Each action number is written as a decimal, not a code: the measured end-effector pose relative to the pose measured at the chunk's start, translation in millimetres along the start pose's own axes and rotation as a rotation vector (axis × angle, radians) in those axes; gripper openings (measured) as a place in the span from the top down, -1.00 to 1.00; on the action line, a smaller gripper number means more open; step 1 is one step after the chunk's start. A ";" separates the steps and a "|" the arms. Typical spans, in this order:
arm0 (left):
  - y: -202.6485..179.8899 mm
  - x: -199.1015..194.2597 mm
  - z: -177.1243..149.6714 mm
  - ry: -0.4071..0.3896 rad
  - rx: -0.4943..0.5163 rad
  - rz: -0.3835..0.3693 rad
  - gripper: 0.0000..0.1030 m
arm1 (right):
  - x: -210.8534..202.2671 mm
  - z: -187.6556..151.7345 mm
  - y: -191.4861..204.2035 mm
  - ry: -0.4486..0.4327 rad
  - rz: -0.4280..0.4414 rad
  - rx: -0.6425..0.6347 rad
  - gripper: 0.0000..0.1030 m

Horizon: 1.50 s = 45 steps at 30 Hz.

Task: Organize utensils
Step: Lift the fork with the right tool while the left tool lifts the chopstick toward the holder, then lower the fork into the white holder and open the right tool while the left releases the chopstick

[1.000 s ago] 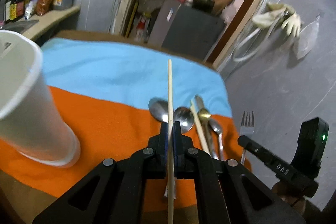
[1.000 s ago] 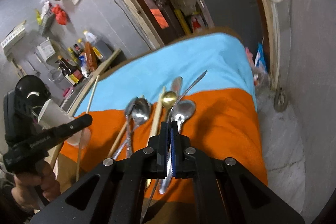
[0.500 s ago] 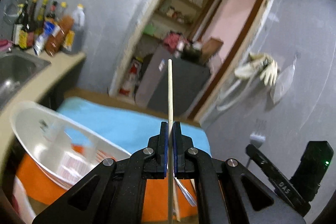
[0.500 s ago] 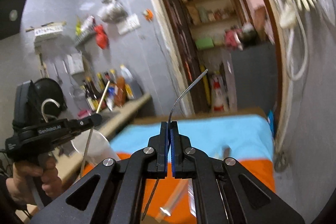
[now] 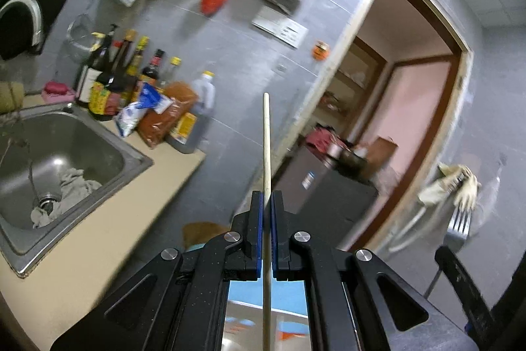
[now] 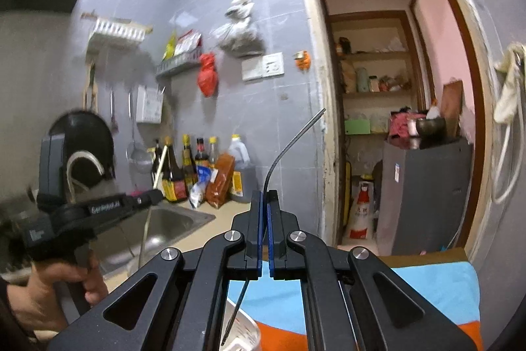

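Note:
My left gripper [image 5: 267, 196] is shut on a pale wooden chopstick [image 5: 266, 137] that sticks straight out ahead of the jaws, held in the air facing the kitchen wall. My right gripper [image 6: 264, 193] is shut on a metal fork [image 6: 286, 150], seen edge-on as a thin curved strip; its handle hangs below the jaws over the rim of a white cup [image 6: 245, 331]. In the left wrist view the fork's tines [image 5: 460, 217] show at the right edge. The right wrist view shows the left gripper [image 6: 154, 195] at left, held by a hand [image 6: 46, 288].
The blue and orange cloth [image 6: 430, 288] lies below at the right. A steel sink [image 5: 108, 150] with a rag sits in the counter at left, with several bottles [image 5: 131, 81] behind it. A doorway [image 6: 388, 120] and a grey cabinet [image 6: 424, 196] are ahead.
Both grippers rose from the table and tilted up, keeping the chopstick and the fork. The spoons on the cloth dropped out of view; wall, sink and doorway now fill both views.

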State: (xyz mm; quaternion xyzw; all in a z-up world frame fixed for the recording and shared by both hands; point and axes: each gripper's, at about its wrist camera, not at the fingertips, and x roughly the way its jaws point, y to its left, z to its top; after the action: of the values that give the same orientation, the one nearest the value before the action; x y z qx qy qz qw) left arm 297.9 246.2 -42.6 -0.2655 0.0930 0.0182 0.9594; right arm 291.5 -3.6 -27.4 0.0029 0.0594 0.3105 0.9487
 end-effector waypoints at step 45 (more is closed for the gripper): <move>-142.2 -71.8 -63.9 0.056 0.322 0.019 -0.87 | -100.5 17.6 -81.3 0.033 -0.074 0.133 -1.00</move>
State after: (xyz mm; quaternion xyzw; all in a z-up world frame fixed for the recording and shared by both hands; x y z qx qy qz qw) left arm 228.6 92.4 -10.9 -0.1080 0.1240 0.0045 0.9864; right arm 261.0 -127.9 -2.2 0.0585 0.0957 0.2704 0.9562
